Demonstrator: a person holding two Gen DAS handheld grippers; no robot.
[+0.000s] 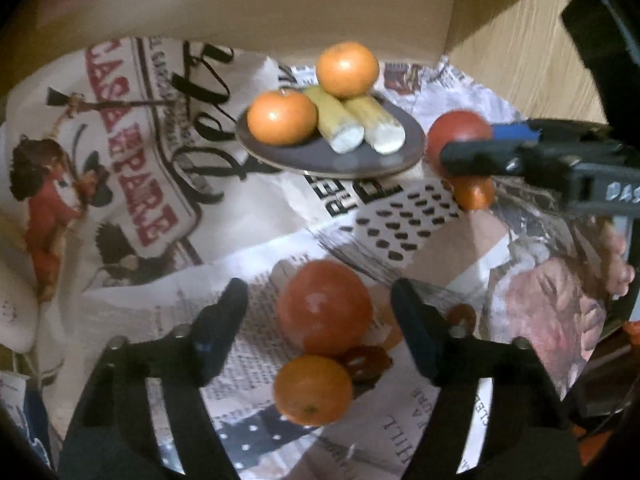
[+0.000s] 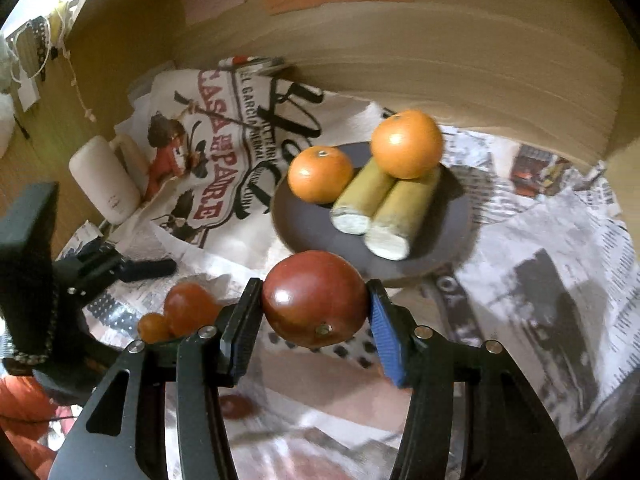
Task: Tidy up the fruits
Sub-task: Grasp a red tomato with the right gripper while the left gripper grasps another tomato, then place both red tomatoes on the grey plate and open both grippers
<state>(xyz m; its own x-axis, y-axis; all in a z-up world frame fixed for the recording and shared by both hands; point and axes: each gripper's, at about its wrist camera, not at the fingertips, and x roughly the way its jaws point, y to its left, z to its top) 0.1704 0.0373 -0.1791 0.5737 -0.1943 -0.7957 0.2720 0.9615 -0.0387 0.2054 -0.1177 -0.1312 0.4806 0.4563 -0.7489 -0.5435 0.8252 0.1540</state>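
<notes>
A dark round plate (image 2: 440, 236) holds two oranges (image 2: 406, 144) (image 2: 320, 174) and two pale cut stalks (image 2: 394, 216). My right gripper (image 2: 314, 308) is shut on a red tomato (image 2: 314, 300), held just in front of the plate's near edge. The left wrist view shows that tomato (image 1: 456, 130) and the right gripper (image 1: 472, 144) beside the plate (image 1: 360, 160). My left gripper (image 1: 320, 312) is open above another tomato (image 1: 324, 306), with a small orange (image 1: 312, 390) below it.
Newspaper sheets (image 2: 560, 260) cover the surface. A white mug (image 2: 106, 178) stands at the left. A wooden wall (image 2: 440, 40) rises behind the plate. A small orange fruit (image 1: 474, 192) lies under the right gripper. Dried reddish slices (image 1: 366, 360) lie by the near fruits.
</notes>
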